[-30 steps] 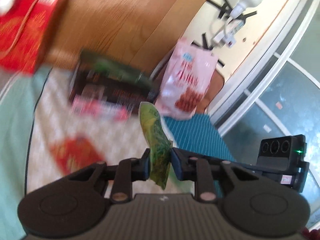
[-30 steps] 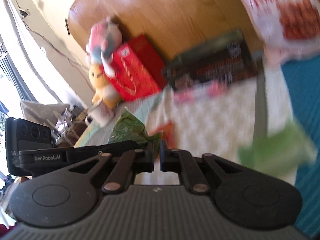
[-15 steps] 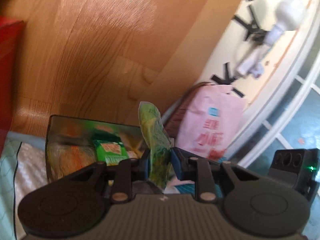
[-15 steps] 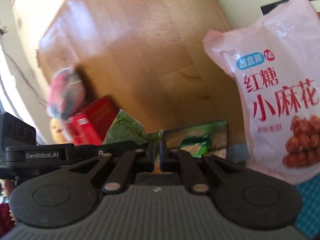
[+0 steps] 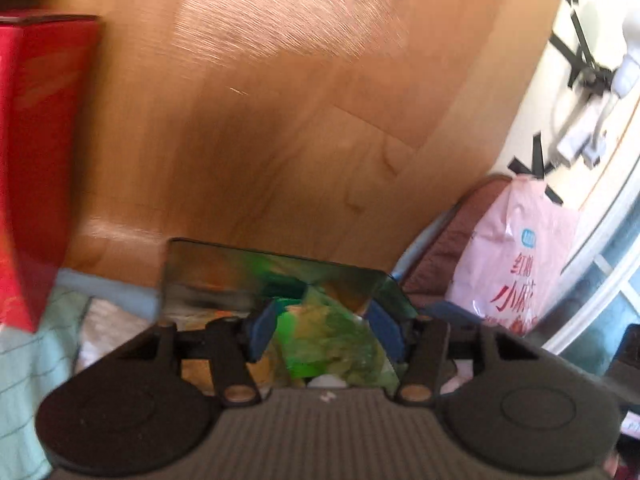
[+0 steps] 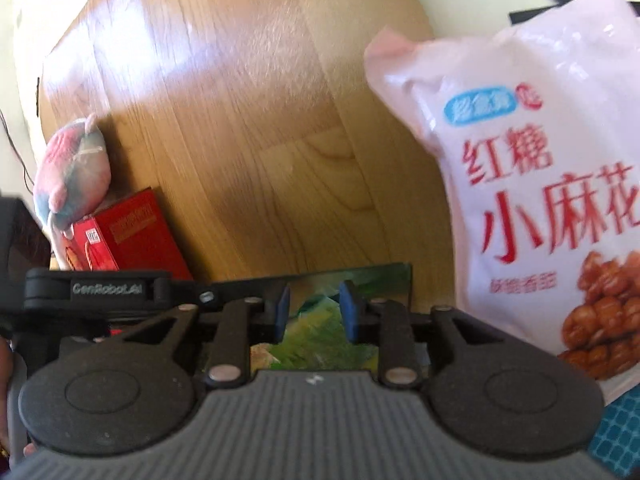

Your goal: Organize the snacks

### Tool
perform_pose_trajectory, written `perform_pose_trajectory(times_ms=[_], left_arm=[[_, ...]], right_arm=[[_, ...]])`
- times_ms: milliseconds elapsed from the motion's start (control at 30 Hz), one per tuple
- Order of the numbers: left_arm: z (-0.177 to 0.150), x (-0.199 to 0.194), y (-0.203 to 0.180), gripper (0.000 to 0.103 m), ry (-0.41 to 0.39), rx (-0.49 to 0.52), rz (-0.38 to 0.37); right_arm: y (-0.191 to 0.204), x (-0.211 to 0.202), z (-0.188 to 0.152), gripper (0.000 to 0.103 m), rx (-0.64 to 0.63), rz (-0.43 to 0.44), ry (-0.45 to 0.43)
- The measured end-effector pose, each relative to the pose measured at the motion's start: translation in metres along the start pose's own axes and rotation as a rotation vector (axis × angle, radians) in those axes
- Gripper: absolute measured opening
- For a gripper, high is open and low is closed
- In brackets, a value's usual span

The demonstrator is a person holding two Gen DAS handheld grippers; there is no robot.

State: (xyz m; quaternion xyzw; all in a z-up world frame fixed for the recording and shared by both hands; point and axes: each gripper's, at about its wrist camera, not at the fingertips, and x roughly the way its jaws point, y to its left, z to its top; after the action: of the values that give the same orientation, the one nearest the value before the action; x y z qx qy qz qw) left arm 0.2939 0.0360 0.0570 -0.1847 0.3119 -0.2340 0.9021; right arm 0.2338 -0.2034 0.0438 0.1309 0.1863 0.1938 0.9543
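Both claws opening over the dark snack box (image 5: pixel 224 276): left claw (image 5: pixel 324 332) releasing a light, crinkly green packet (image 5: pixel 332 344), best pinched at its sealed edge; right claw (image 6: pixel 314 312) gripping nothing.

Left tongs (image 5: pixel 326 330) opening; right tongs (image 6: pixel 314 312) opening, angled downward.

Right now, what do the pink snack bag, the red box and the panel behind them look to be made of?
Pink snack bag: thin glossy plastic film, judging by its creases, sheen and printed lettering.
Red box: probably printed cardboard, with flat faces and sharp folded edges.
Panel: wood or a wood-look laminate, smooth and semi-gloss; it shows grain lines and bright window glare. Which one is unclear.
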Motion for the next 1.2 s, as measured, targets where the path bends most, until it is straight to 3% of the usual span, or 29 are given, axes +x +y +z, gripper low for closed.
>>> perform_pose_trajectory(times_ms=[267,367,500,600,700,867,1000,1100,1200], left_arm=[[-0.025,-0.068,0.018,0.050,-0.027,-0.009,0.051],[-0.045,-0.097,0.023,0.050,-0.001,-0.010,0.067],[-0.079,-0.131,0.033,0.050,0.041,-0.023,0.060],[-0.102,-0.142,0.041,0.050,0.085,-0.069,0.054],[-0.113,-0.139,0.044,0.050,0.095,-0.084,0.068],[-0.113,-0.127,0.037,0.050,0.079,-0.081,0.083],[-0.121,-0.129,0.033,0.050,0.118,-0.101,0.036],[-0.130,-0.133,0.020,0.050,0.146,-0.079,-0.010],[-0.136,-0.125,0.001,0.050,0.178,-0.077,-0.075]], right_arm=[[0.008,-0.055,0.027,0.031,0.023,-0.009,-0.026],[0.009,-0.082,0.044,0.031,0.052,0.062,-0.009],[0.028,-0.112,0.054,0.031,-0.049,0.176,0.098],[0.052,-0.124,0.031,0.031,-0.195,0.234,0.245],[0.074,-0.121,-0.018,0.031,-0.280,0.277,0.387],[0.090,-0.091,-0.097,0.030,-0.172,0.299,0.542],[0.084,-0.102,-0.124,0.030,-0.143,0.277,0.542],[0.066,-0.128,-0.116,0.030,-0.166,0.195,0.433],[0.026,-0.150,-0.096,0.032,-0.115,0.050,0.303]])
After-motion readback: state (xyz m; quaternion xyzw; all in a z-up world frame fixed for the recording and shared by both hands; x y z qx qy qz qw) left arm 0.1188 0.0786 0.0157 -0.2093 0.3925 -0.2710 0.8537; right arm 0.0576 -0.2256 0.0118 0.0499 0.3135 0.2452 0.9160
